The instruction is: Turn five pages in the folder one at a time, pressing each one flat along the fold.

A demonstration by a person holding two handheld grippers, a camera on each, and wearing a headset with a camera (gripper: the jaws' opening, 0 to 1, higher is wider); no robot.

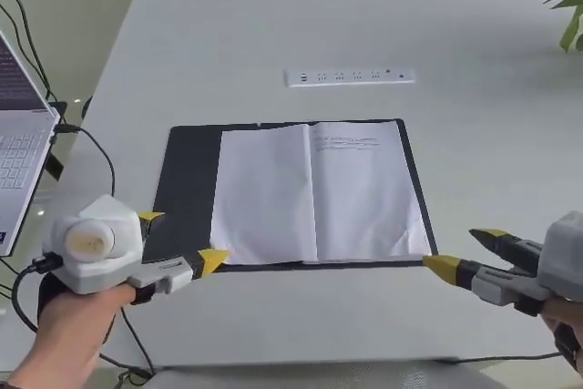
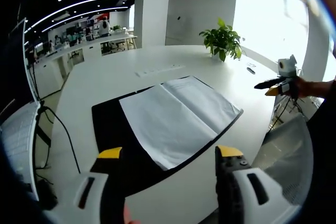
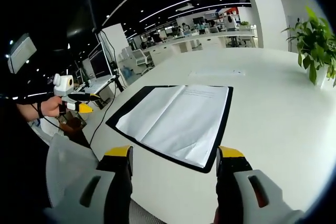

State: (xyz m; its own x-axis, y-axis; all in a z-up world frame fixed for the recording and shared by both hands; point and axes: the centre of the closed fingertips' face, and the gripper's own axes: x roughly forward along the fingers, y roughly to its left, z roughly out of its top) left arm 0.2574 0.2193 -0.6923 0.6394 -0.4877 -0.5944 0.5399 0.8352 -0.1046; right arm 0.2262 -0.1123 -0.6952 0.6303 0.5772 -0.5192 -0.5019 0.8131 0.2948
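Holding the left gripper (image 1: 182,240) at 8 o'clock of the folder (image 1: 191,189), jaws spread wide and empty, tips just over the near left corner of the black cover. Holding the right gripper (image 1: 465,252) at 4 o'clock, likewise spread and empty, just off the near right corner. Probably flanking the folder this way so as to lift a sheet with one tool and press along the fold with the other.

Leaving the folder open and flat in the middle of the table (image 1: 273,25), with white pages (image 1: 310,193) either side of the crease and bare cover at 9 o'clock.

Cannot tell how many pages are already turned. Cannot read the faint print near 12 o'clock on the right page. Cut off by the frame: a laptop (image 1: 18,134) at 9 o'clock and a plant (image 1: 569,6) at 2 o'clock. Beyond the folder at 12 o'clock, a power strip (image 1: 350,76).
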